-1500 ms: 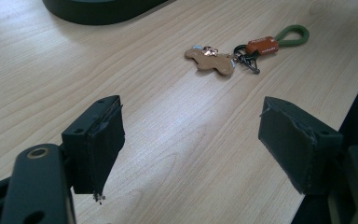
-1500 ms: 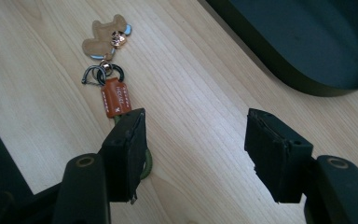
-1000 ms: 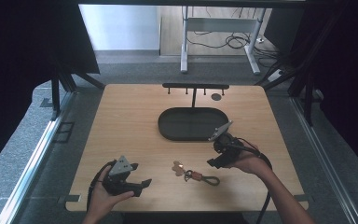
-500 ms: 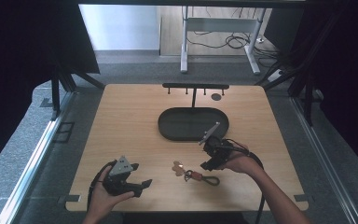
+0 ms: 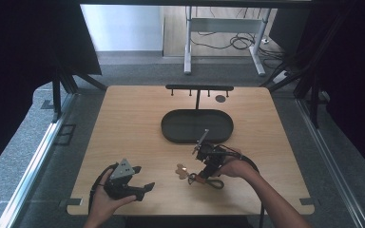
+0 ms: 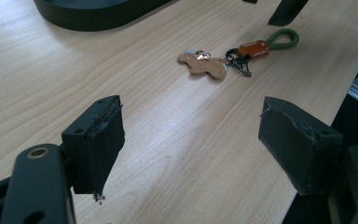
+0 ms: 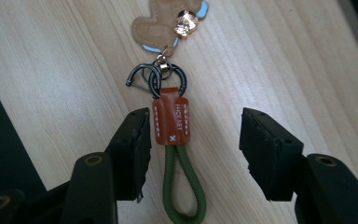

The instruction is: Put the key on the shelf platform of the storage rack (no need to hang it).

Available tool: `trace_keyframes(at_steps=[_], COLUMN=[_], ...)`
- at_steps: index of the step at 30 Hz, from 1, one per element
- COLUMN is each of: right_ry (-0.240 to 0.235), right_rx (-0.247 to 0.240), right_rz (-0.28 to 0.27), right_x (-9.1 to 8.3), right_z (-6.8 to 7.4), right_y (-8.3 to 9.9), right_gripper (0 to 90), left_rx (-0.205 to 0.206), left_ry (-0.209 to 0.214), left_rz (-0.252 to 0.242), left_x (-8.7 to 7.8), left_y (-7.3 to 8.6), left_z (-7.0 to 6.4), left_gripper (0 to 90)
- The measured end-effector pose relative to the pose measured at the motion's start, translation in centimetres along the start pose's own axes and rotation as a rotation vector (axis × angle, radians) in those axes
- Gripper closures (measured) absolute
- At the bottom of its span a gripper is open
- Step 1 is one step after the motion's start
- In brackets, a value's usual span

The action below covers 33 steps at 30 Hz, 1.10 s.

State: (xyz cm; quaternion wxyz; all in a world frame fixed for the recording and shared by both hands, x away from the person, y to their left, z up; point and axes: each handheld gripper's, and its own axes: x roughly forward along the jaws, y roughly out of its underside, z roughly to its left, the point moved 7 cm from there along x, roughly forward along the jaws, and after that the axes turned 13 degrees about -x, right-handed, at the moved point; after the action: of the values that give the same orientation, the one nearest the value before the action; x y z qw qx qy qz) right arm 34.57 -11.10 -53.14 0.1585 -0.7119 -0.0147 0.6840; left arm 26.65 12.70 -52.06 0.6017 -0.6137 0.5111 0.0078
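Note:
A keychain lies flat on the wooden table (image 5: 123, 123) near its front. It has a green cord loop (image 7: 184, 186), an orange-brown leather tab (image 7: 170, 122), black rings (image 7: 154, 78) and a tan leather charm (image 5: 182, 171). My right gripper (image 7: 193, 135) is open and low over it. The tab and the cord sit between its jaws, nearer the left jaw, with neither pad touching. In the high view the right gripper (image 5: 200, 175) points at the keychain (image 5: 208, 181). My left gripper (image 5: 142, 189) rests open at the front left with nothing between its fingers. From the left gripper (image 6: 191, 140), the keychain (image 6: 223, 58) lies farther off.
A black oval tray (image 5: 170, 133) stands in the middle of the table. Behind it is a low black rack with pegs (image 5: 198, 88) and a small dark disc (image 5: 220, 99). The table's front edge runs just below both hands.
My right gripper has moved from beside the tray toward the front and down over the keychain. The left gripper and the keychain have stayed put.

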Motion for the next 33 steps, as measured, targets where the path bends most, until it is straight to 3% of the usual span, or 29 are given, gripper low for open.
trace_keyframes(at_steps=[17, 33], right_ry=[-0.030, 0.002], right_rx=[-0.041, -0.066], right_rz=[0.075, 0.130], right_x=[2.6, 4.2], right_z=[0.7, 1.0], right_y=[0.0, -0.3], right_gripper=[51.2, 55.3], left_rx=[-0.002, -0.004], left_ry=[-0.002, -0.002], left_rz=[-0.004, -0.003], left_x=[-0.2, -0.1], left_y=[0.0, 0.0], left_z=[0.0, 0.1], left_gripper=[22.5, 22.5])
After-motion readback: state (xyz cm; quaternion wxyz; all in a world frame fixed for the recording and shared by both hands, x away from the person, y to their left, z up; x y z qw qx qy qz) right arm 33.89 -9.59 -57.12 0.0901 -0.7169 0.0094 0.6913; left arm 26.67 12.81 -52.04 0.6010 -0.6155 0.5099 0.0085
